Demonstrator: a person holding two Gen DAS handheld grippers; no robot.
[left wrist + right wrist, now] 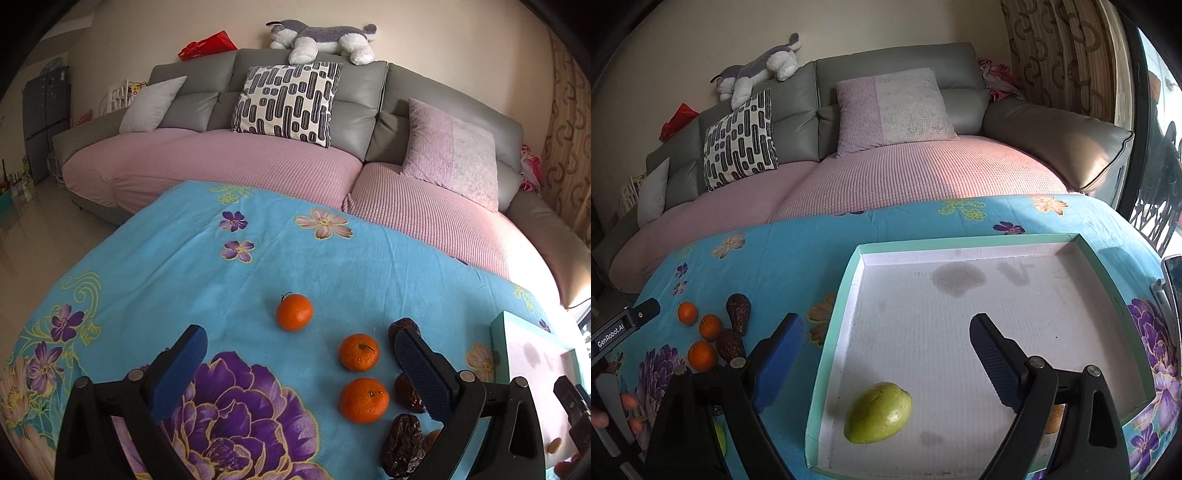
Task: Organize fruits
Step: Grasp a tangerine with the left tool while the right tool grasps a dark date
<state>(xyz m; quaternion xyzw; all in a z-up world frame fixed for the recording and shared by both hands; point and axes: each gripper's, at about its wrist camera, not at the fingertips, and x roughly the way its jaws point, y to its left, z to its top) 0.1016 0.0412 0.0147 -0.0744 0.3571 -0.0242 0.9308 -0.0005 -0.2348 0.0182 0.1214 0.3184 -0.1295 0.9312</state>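
A: Left wrist view, stock?
B: Left hand-held gripper [301, 345] spread, empty, over the bench [166, 258]. Three oranges [359, 352] at 3 o'clock, wrinkled dark dates [402, 450] beside them. Likely next: close on an orange.

A: Right wrist view?
B: Right hand-held gripper [886, 332] spread, empty, over the tray [831, 325]. One smooth green fruit [878, 411] inside, at 6 o'clock. Sorting looks barely begun.

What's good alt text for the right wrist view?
Open right gripper hovers over a shallow white tray with a teal rim, which holds one green fruit. To the left, three oranges and dark dried fruits lie on a blue floral cloth; behind, a sofa.
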